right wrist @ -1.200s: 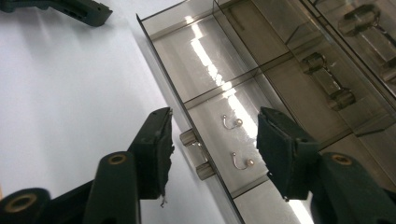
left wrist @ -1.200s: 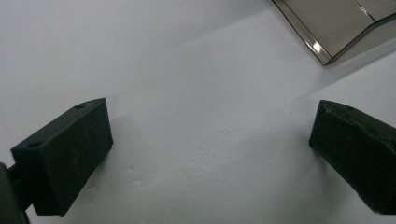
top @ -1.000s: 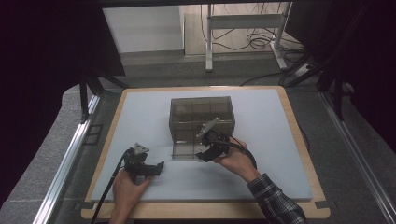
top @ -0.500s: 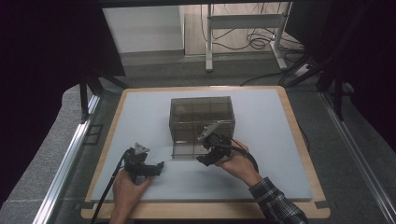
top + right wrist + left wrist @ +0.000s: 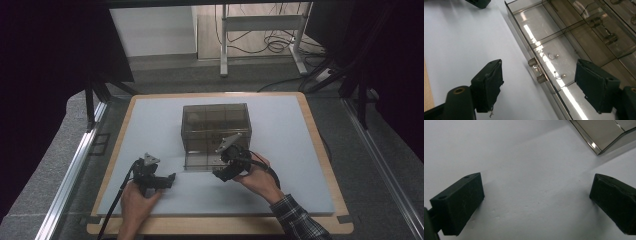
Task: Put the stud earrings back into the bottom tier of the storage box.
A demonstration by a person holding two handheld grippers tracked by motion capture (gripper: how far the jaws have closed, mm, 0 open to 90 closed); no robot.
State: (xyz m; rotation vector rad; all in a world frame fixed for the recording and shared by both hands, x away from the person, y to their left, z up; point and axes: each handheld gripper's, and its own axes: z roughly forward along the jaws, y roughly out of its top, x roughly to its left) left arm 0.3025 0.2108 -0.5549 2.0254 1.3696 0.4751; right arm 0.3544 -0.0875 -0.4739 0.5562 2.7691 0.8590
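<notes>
Right gripper view: right gripper [image 5: 537, 86], jaws just opened wide, nothing pinched, straddling the handle [image 5: 537, 70] of the pulled-out bottom drawer [image 5: 554, 52] of the smoked organizer box [image 5: 216, 131] at mid-table. Judged step: release; back straight off, sparing the handle. Two small hooks [image 5: 556, 65] inside. Left gripper [image 5: 171, 177]: jaws apart, empty, near the table's front. Upper drawers' contents unclear.

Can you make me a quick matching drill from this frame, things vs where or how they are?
Things:
1. drawer
2. drawer handle
3. left gripper
4. two small earrings

Places or states:
A. jaws open over bare white mat
B. lying in a drawer compartment
C. pulled out of the smoky clear cabinet
D. between the right gripper jaws, which have just been opening and do not touch it

Pairs: 1-C, 2-D, 3-A, 4-B
</notes>
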